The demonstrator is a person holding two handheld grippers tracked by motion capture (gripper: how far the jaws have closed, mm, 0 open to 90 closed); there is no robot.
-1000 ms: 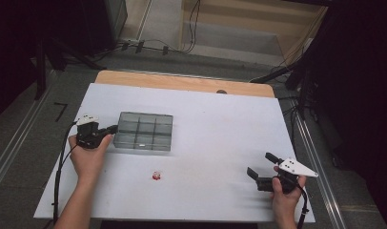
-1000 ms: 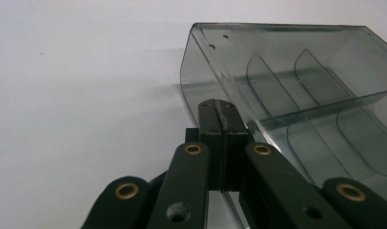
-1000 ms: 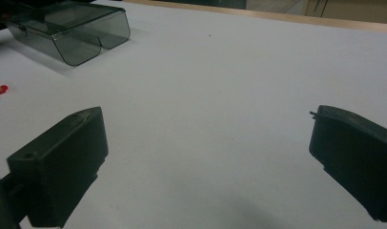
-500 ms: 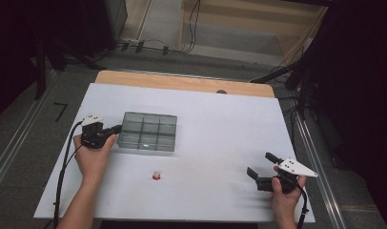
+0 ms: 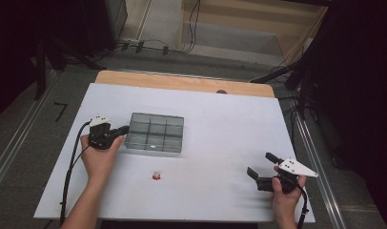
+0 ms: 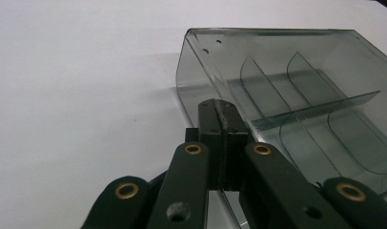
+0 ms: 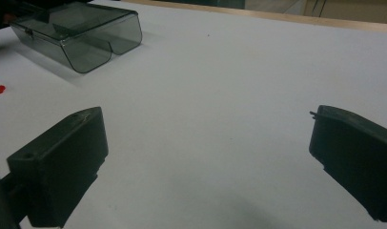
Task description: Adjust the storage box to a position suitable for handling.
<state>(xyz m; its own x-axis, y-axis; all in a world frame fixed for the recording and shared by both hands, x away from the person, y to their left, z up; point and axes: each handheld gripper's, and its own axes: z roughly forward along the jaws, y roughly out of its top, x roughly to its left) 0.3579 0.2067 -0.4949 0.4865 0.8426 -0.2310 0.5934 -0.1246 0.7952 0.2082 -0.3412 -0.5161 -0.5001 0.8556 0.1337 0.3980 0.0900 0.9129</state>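
Our left gripper (image 5: 121, 130) has slid slightly toward us along the compartment box (image 5: 156, 133), its jaws pressed together at the box's left wall; we judge a nudge. Our right gripper (image 5: 262, 164) waits, jaws wide apart, over the white surface (image 5: 220, 119).

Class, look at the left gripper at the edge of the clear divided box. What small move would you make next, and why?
Probably a short, gentle pull or lift on the box's near wall. The left gripper sits shut at the left edge of the clear box, its jaws pressed together at the wall; whether they pinch it is hard to tell. The right gripper rests open, far off.
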